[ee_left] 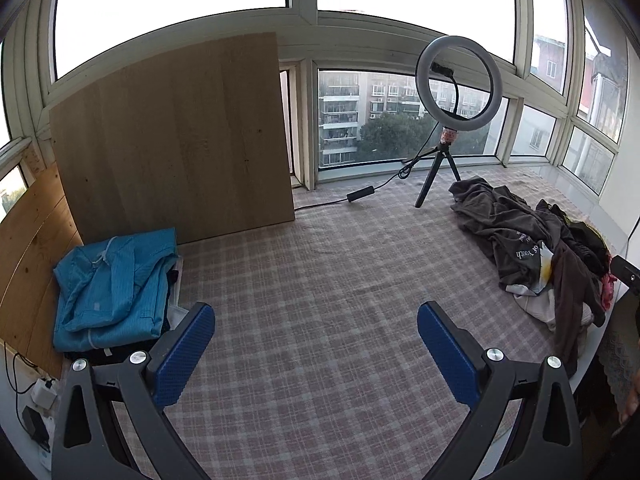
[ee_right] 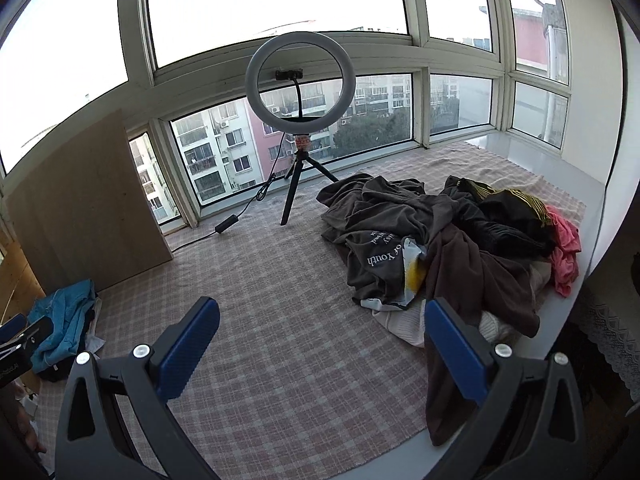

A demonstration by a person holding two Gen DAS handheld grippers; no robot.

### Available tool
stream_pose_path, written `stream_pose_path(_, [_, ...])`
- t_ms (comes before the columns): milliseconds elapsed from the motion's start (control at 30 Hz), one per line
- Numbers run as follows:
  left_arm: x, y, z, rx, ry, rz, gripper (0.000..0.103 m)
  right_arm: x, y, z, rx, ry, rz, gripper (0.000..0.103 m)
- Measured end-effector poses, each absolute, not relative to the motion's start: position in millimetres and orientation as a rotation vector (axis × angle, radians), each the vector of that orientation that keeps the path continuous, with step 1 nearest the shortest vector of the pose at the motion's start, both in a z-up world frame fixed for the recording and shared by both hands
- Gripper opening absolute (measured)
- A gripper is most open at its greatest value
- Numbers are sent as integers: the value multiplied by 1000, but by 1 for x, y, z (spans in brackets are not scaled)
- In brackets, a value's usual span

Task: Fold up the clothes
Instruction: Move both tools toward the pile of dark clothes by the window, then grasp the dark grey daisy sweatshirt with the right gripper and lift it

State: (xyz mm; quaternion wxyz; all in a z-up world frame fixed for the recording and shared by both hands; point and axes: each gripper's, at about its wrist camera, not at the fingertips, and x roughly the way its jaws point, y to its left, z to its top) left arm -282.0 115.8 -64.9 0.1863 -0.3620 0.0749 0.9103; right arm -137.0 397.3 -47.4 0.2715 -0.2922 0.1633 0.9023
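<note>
A heap of unfolded clothes (ee_right: 452, 248) lies on the right of the checked cloth (ee_right: 280, 312): dark grey and brown garments, a pink one (ee_right: 566, 250) at the far right. The same heap (ee_left: 536, 248) shows at the right in the left wrist view. A blue garment (ee_left: 112, 292) lies folded on a small stack at the left, also visible as blue fabric (ee_right: 60, 320). My left gripper (ee_left: 316, 344) is open above bare cloth, beside the blue stack. My right gripper (ee_right: 322, 344) is open, its right finger (ee_right: 456, 348) over the heap's near edge, holding nothing.
A ring light on a small tripod (ee_right: 300, 120) stands at the back by the windows, its cable (ee_right: 240, 216) trailing left. A wooden board (ee_left: 172, 140) leans upright at the back left. Power adapters (ee_left: 40, 400) sit at the lower left. The surface edge (ee_right: 592, 248) runs along the right.
</note>
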Motion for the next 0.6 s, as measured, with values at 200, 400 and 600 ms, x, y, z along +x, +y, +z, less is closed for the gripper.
stream_pose_path(200, [-283,153,-89,-1073,402,2508,102,-110,442,-63,-827,414,2274,103])
stream_pose_path(400, [-295,187,-100,-1168,496,2484,102,-92,493,-62,-818,393,2183,103])
stream_pose_path(600, [-301,212,-105,-1263,390,2404,101,-109,563,-65,-851,453,2208,103])
